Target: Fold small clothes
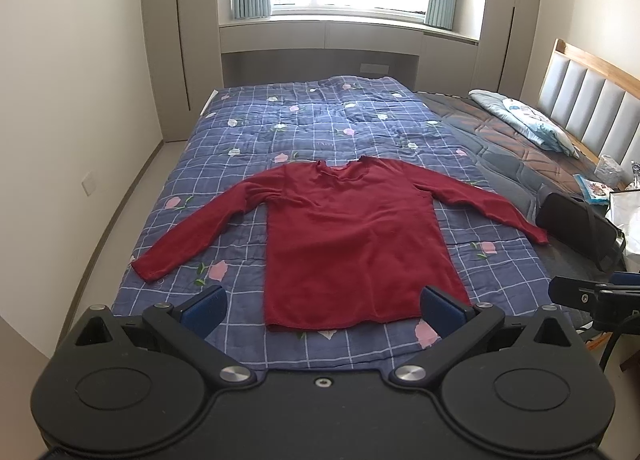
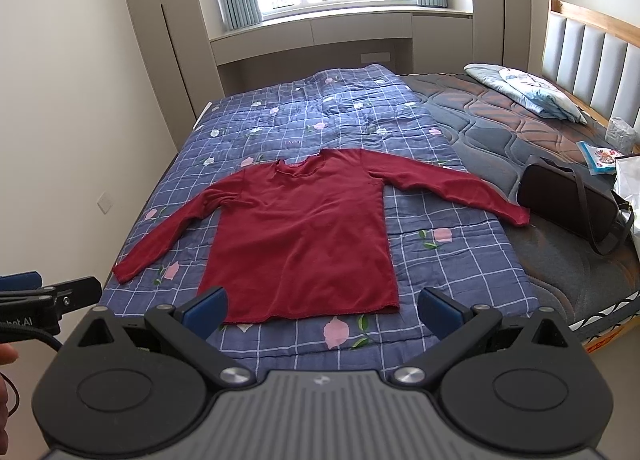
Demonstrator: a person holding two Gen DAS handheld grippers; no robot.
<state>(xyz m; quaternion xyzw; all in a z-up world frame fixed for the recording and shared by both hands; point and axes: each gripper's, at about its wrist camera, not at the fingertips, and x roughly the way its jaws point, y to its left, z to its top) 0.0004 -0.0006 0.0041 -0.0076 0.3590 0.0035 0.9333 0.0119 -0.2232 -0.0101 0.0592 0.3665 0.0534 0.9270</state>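
Dark red long-sleeved knit shirt (image 1: 352,236) is lying flat and face up on the blue checked quilt with pink flowers (image 1: 320,123), which is covering the left part of the bed. Both sleeves are spreading outward and down; the left sleeve cuff (image 1: 146,268) is sitting near the quilt's left edge, the right sleeve cuff (image 1: 538,236) is reaching the quilt's right edge beside the bare dark quilted mattress (image 2: 520,127). Neckline is pointing toward the window, hem toward the cameras.

Left gripper (image 1: 322,306) is hovering above the hem with its blue-padded fingers (image 1: 204,306) spread wide apart, holding nothing, not touching the cloth. Right gripper (image 2: 320,308) is hovering over the hem's right half, jaws likewise wide apart and empty. Each gripper is showing at the edge of the other's view.

Dark brown leather bag with strap (image 2: 576,207) is lying on the mattress just beside the right cuff. Light blue folded pillow (image 2: 528,93) is resting near the grey padded headboard (image 2: 592,55). Part of a person's hand (image 2: 6,392) is showing at the left edge of the right wrist view.
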